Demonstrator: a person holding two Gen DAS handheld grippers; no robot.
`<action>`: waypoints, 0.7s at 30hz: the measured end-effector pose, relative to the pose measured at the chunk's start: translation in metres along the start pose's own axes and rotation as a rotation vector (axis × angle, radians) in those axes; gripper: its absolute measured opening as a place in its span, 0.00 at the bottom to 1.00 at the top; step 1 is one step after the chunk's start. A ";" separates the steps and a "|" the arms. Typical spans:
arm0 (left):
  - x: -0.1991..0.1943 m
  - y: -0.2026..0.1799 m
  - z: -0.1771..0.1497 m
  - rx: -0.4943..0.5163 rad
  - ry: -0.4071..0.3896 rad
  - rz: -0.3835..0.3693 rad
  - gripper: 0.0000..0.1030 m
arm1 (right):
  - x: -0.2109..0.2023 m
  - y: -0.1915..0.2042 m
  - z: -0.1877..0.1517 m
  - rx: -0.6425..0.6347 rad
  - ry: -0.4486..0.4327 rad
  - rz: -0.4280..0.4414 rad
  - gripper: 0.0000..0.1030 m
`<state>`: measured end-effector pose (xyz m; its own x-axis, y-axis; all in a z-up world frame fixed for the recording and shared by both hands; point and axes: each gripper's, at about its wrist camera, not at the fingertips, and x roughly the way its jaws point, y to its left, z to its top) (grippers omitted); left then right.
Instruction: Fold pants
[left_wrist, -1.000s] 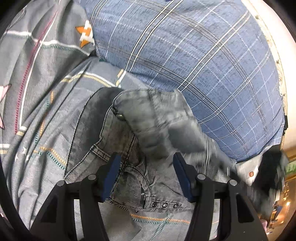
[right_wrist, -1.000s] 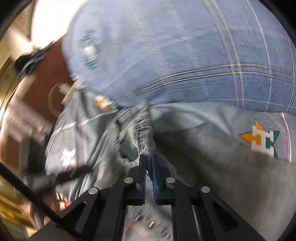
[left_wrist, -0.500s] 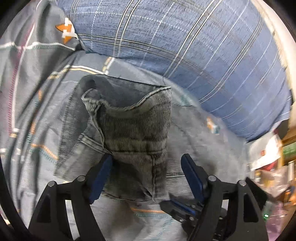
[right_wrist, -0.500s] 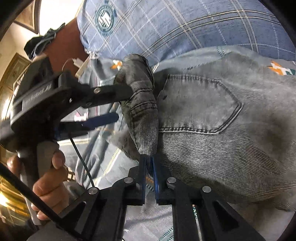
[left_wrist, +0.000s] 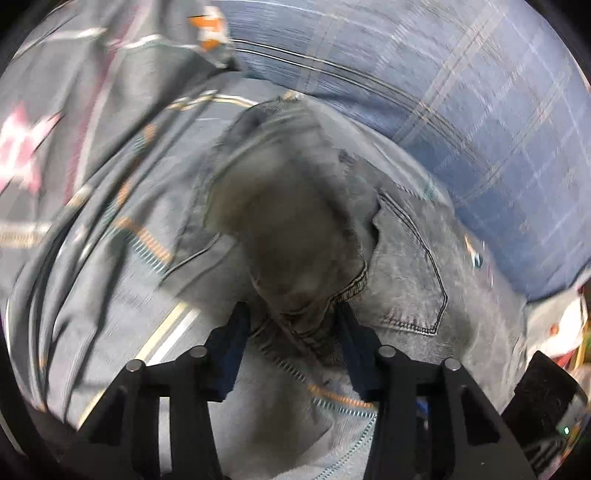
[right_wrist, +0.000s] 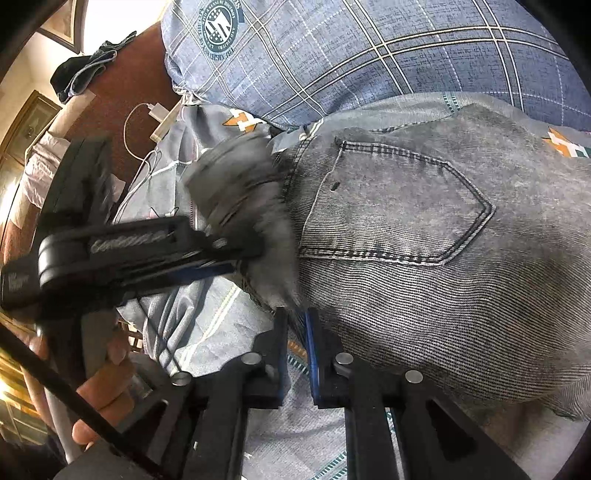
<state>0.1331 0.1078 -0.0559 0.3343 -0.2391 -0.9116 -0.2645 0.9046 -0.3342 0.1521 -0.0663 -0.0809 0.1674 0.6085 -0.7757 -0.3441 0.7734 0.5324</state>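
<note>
Grey denim pants (right_wrist: 406, 236) lie bunched on the patterned grey bedsheet, back pocket (right_wrist: 399, 206) up. In the left wrist view the pants (left_wrist: 295, 229) are blurred; a raised fold of waistband sits between my left gripper's (left_wrist: 291, 325) open fingers. My right gripper (right_wrist: 297, 328) is nearly closed, pinching the pants' lower edge. The left gripper (right_wrist: 236, 254) also shows in the right wrist view, beside the blurred raised fold.
A blue plaid pillow (right_wrist: 369, 55) lies behind the pants and also shows in the left wrist view (left_wrist: 461, 110). A brown headboard (right_wrist: 122, 81) with a white charging cable (right_wrist: 140, 122) stands at left. The bedsheet (left_wrist: 92, 184) surrounds the pants.
The left gripper has narrowed around the raised fold of denim and moved in on it. The right gripper stays pinched on the pants' edge; the pants now lie flatter.
</note>
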 end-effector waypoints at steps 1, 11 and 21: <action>-0.002 0.003 -0.003 -0.020 -0.015 -0.003 0.57 | 0.000 0.000 0.000 0.000 0.003 -0.006 0.12; 0.009 0.011 0.007 -0.058 0.006 -0.011 0.36 | -0.097 -0.036 -0.021 0.157 -0.224 -0.068 0.67; -0.018 -0.001 0.009 0.021 -0.202 -0.005 0.15 | -0.075 -0.088 -0.026 0.321 -0.117 -0.266 0.45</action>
<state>0.1352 0.1139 -0.0367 0.5108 -0.1694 -0.8428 -0.2441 0.9114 -0.3312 0.1460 -0.1844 -0.0786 0.3217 0.3819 -0.8664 0.0267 0.9110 0.4114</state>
